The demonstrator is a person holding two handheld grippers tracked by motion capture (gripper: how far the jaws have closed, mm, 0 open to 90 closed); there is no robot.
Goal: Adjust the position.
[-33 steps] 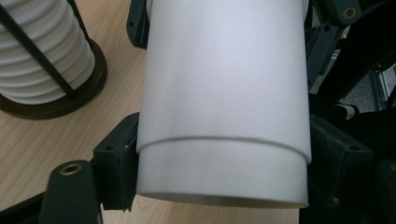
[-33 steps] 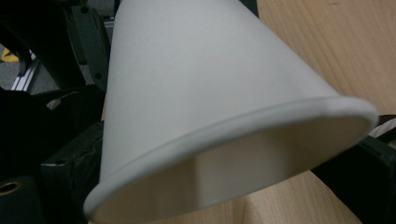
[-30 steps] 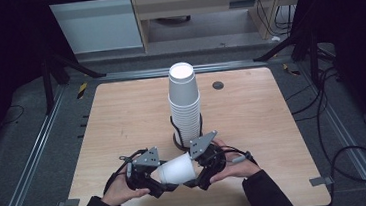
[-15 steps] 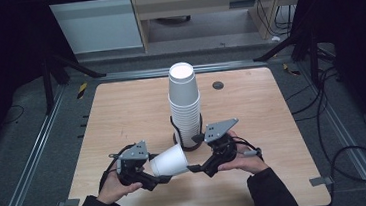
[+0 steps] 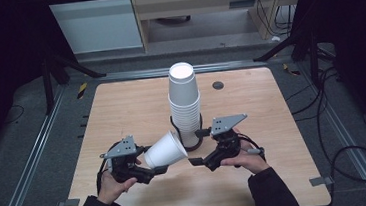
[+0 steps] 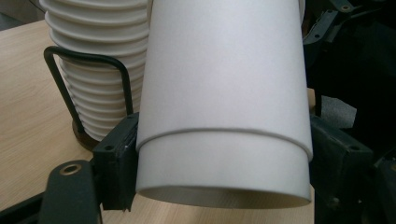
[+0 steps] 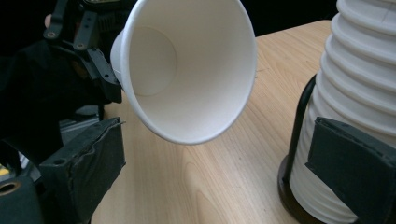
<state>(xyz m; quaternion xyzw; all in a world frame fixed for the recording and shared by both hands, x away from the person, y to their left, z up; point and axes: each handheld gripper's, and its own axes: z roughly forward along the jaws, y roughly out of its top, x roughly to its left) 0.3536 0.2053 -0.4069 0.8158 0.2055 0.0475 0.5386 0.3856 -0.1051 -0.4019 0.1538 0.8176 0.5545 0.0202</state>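
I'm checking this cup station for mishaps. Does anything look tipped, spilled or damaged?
Nothing is spilled or damaged. The one odd thing is a single paper cup lying sideways in the air, clamped by the left gripper, mouth toward the open right gripper. The cup stack stands upright in its black holder.

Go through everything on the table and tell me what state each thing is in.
Cup: lying sideways, clamped at its base, mouth toward the right gripper.
Left gripper: shut on the cup.
Right gripper: open, holding nothing.
Cup stack: upright, upside down, in its holder.
Holder: standing on the table.
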